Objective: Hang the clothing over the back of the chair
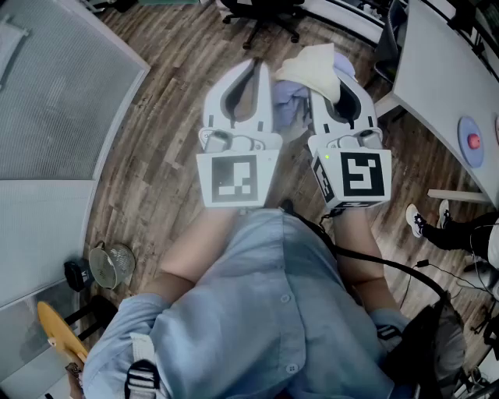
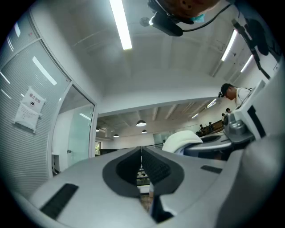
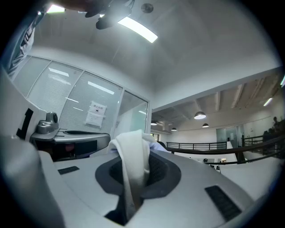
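The clothing (image 1: pixel 312 68), a cream piece bunched with pale blue fabric, hangs from my right gripper (image 1: pixel 341 82), which is shut on it and held up in front of me. In the right gripper view a cream fold (image 3: pixel 131 169) is pinched between the jaws of the right gripper (image 3: pixel 138 153) and spills over their top. My left gripper (image 1: pixel 252 66) is raised just to the left of it, shut with nothing in it. Its closed jaws meet in the left gripper view (image 2: pixel 141 150), where the cream cloth (image 2: pixel 181 139) shows to the right. A black office chair (image 1: pixel 265 15) stands ahead at the top edge.
A white desk (image 1: pixel 444 70) runs along the right, with a seated person's shoes (image 1: pixel 425 218) below it. A glass partition (image 1: pixel 54 93) lines the left. A small fan (image 1: pixel 109 265) stands on the wooden floor at the lower left.
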